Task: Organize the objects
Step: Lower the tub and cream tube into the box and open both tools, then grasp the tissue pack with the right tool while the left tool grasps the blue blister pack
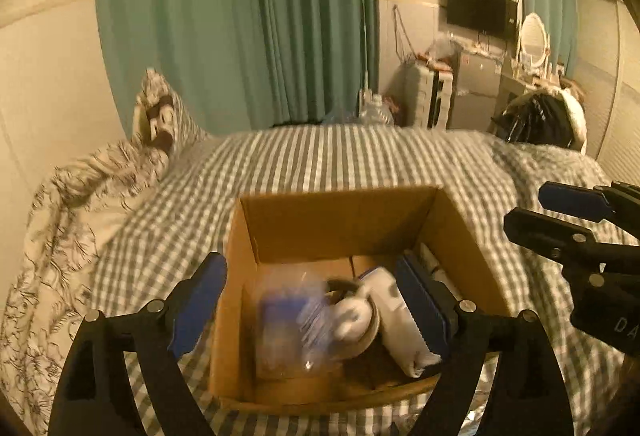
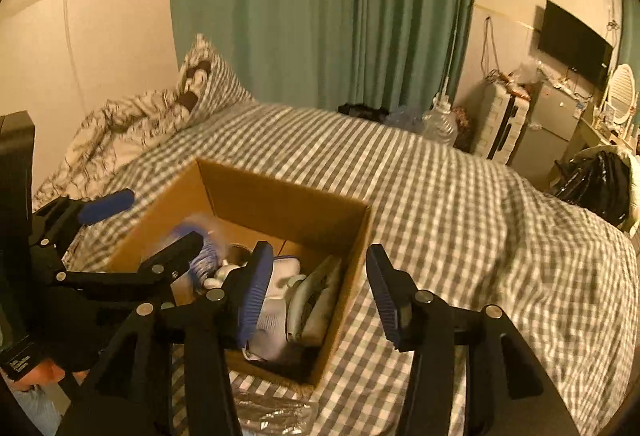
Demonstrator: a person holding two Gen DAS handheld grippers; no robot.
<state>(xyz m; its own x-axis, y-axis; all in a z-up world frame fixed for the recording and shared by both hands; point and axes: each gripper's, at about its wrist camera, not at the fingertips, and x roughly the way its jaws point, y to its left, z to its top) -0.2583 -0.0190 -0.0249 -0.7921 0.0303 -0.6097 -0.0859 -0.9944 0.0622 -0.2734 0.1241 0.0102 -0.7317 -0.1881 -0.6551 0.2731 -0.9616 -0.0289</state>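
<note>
Left wrist view: your left claw [image 1: 312,300] is spread wide, pinching nothing, low centre over the cardboard box [image 1: 340,220] on the bed [image 1: 320,156]. A blurred plastic-wrapped packet [image 1: 288,320] lies inside; probably light and slippery, so take its edge.

Right wrist view: your right claw [image 2: 318,276] is spread, empty, straddling the box's right wall, lower centre.

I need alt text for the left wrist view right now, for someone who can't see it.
An open cardboard box sits on a grey checked bedspread, holding a blurred clear plastic packet and white items. The left hand-held gripper is open over it, and the right hand-held gripper reaches in from the right. Green curtains hang behind.
</note>
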